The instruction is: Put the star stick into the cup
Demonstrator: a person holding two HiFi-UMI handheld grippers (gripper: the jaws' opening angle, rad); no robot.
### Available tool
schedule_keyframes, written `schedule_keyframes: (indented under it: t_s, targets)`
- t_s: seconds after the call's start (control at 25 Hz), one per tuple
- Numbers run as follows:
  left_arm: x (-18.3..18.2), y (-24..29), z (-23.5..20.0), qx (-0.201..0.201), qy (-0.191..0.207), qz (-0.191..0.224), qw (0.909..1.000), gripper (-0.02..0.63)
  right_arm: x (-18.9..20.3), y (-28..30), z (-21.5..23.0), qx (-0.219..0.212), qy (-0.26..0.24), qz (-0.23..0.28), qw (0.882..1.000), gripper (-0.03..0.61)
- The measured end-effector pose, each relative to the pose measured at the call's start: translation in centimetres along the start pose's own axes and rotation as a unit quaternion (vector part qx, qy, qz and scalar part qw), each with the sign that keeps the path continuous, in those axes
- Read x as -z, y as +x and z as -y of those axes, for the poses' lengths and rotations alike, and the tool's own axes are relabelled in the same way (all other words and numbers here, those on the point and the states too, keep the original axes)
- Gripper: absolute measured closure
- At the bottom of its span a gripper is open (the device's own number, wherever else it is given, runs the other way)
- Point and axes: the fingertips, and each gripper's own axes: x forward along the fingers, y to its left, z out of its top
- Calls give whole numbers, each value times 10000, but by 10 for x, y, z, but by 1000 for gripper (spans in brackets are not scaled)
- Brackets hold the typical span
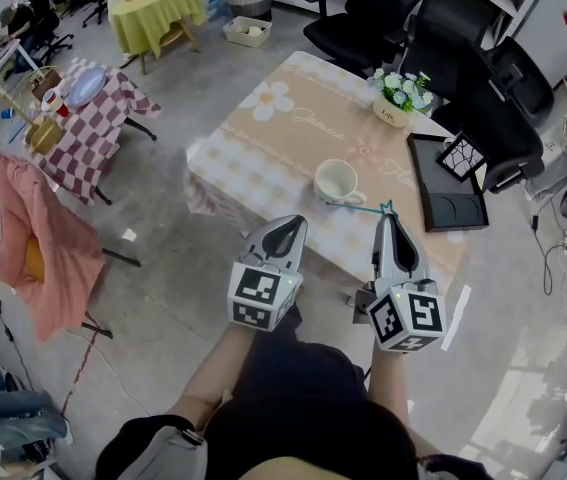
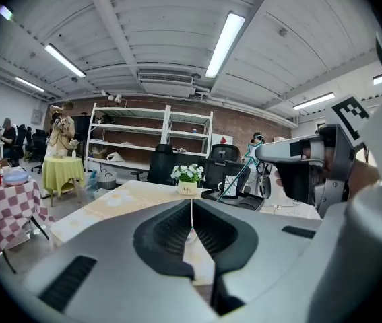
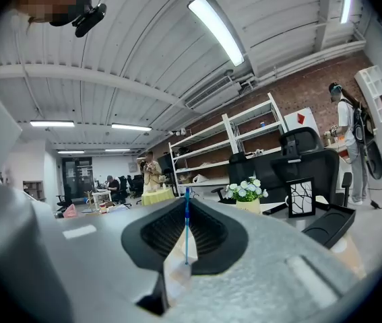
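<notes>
Star stick (image 1: 358, 206) near level, long axis left-right across your view: star end at your right gripper (image 1: 390, 220), plain end by near side of white cup (image 1: 339, 181) on floral table (image 1: 263, 138). Right jaws pinch stick just behind star. Your left gripper (image 1: 287, 226) alongside, jaws pressed together, empty; both grippers point away from you at near table edge

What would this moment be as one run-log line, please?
right gripper: shut on star stick | left gripper: shut, empty | star stick: far end beside cup, not inside | cup: upright on table
</notes>
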Motion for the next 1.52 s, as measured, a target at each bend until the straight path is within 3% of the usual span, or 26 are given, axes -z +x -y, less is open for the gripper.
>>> schedule_keyframes:
  t_s: [0.76, 1.52]
  targets:
    - [-38, 16, -13, -213, 27, 126, 9997, 601, -37, 27, 8, -176, 60, 58, 9998, 561]
    - [-17, 62, -48, -225, -6, 4, 9997, 601, -5, 78, 20, -179, -61, -101, 9998, 561]
